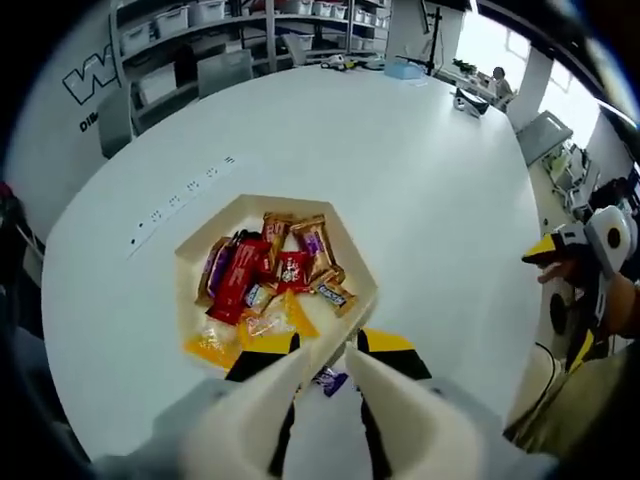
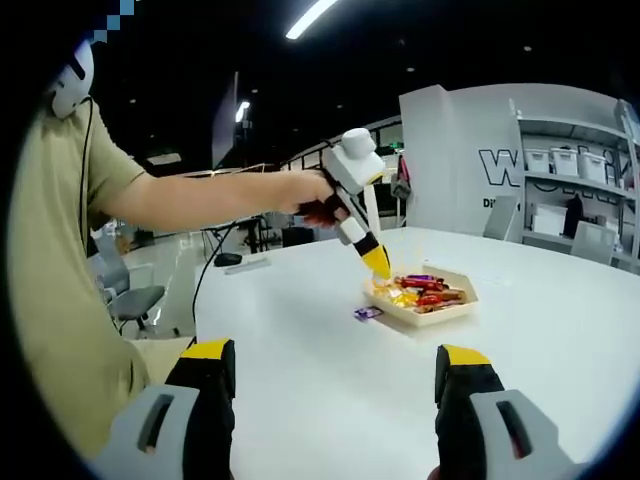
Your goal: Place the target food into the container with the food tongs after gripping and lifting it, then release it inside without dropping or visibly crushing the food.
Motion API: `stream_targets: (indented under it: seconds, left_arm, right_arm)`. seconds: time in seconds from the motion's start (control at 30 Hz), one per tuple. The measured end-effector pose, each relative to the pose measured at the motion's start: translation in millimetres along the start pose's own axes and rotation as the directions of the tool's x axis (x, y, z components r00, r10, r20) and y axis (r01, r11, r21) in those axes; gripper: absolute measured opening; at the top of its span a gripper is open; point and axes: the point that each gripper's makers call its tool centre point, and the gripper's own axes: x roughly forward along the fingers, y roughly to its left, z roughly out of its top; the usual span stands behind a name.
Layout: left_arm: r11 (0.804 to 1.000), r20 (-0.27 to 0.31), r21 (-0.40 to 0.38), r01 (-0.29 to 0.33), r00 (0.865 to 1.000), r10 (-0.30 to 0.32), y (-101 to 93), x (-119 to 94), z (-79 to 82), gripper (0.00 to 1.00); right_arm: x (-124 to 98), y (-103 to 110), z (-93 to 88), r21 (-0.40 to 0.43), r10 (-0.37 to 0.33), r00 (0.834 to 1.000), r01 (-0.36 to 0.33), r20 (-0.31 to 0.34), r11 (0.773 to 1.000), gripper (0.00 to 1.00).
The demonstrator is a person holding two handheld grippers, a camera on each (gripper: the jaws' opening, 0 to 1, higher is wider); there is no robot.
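Observation:
My left gripper [image 1: 322, 345] is shut on white food tongs [image 1: 385, 400], whose two arms stand slightly apart. Their tips hang over the near corner of a cream hexagonal tray [image 1: 210, 228] holding several wrapped candies [image 1: 262, 275]. A purple wrapped candy [image 1: 330, 380] lies on the table just outside the tray, below the tong tips. In the right gripper view the left gripper [image 2: 377, 262], held in a hand, points down at the tray [image 2: 440, 313], with the purple candy [image 2: 367, 313] beside it. My right gripper [image 2: 335, 352] is open and holds nothing, well back from the tray.
The tray sits on a large white round table [image 1: 420, 190] with sockets [image 1: 185, 195] set into its top. A blue box [image 1: 402, 69] and small items lie at its far edge. Shelves with bins [image 1: 190, 20] and chairs [image 1: 222, 70] stand beyond. The person's body [image 2: 70, 290] is at the left.

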Motion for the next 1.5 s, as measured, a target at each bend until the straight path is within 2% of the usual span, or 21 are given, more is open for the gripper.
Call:
stream_targets:
  seconds: [0.7, 0.83, 1.33, 1.5]
  left_arm:
    - [0.997, -0.046, -0.080, -0.019, 0.999, 0.015, -3.3, 3, -29.4, 0.22]
    - [0.991, -0.044, -0.133, -0.010, 0.999, 0.004, -3.1, 4, -32.4, 0.22]
    - [0.970, -0.056, -0.239, -0.033, 0.998, 0.020, 2.1, 15, -42.9, 0.22]
    - [0.964, -0.043, -0.264, -0.040, 0.999, 0.030, 2.6, 14, -41.1, 0.22]
  right_arm:
    - [0, 2, -1.5, -0.003, 0.002, 1.000, -0.002, -0.004, 1.000, 0.81]
    - [0, 2, -2.3, -0.002, 0.003, 1.000, -0.003, -0.006, 1.000, 0.81]
    - [1, 1, -2.0, 0.000, 0.003, 1.000, -0.003, -0.004, 1.000, 0.81]
    - [0, 1, -2.3, -0.002, 0.004, 1.000, -0.004, -0.006, 1.000, 0.81]
